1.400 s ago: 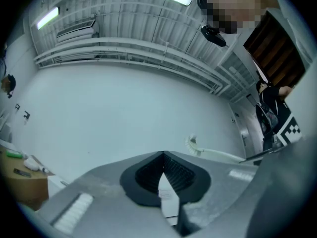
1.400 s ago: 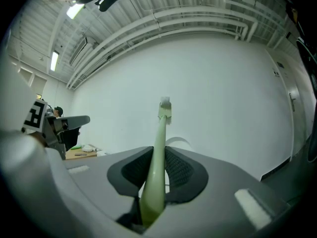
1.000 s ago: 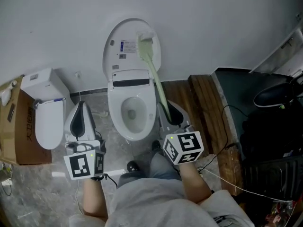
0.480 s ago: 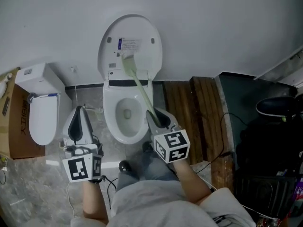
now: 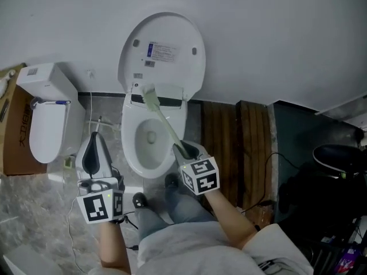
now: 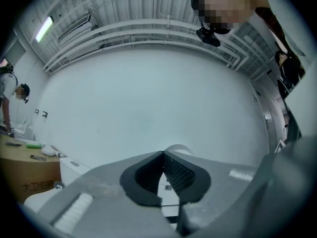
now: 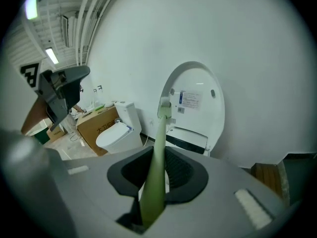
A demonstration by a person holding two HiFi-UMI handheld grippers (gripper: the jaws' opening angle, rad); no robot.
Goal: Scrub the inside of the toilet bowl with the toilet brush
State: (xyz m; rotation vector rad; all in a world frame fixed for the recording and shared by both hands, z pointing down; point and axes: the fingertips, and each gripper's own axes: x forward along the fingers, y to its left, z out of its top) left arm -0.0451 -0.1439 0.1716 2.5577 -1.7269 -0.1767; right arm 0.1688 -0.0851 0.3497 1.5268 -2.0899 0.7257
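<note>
A white toilet stands against the wall, lid (image 5: 163, 44) raised and bowl (image 5: 150, 139) open. My right gripper (image 5: 184, 149) is at the bowl's front right rim, shut on the pale green handle of the toilet brush (image 5: 166, 128). The handle slants up and left, and the brush head (image 5: 150, 98) hangs by the seat hinge at the back of the bowl. In the right gripper view the handle (image 7: 159, 148) runs out between the jaws of that gripper (image 7: 158, 170) to the head (image 7: 164, 108) in front of the lid (image 7: 198, 98). My left gripper (image 5: 96, 139) hovers left of the bowl, shut and empty (image 6: 162, 155).
A second white toilet (image 5: 49, 125) with its lid down stands at the left beside a cardboard box (image 5: 11, 136). Wooden planks (image 5: 235, 148) lie right of the bowl, with dark gear (image 5: 338, 159) beyond. Cables (image 5: 269, 159) trail over the floor.
The brush head has swung down and left, from the top of the raised lid to the hinge at the back of the bowl. My right gripper has shifted left with it.
</note>
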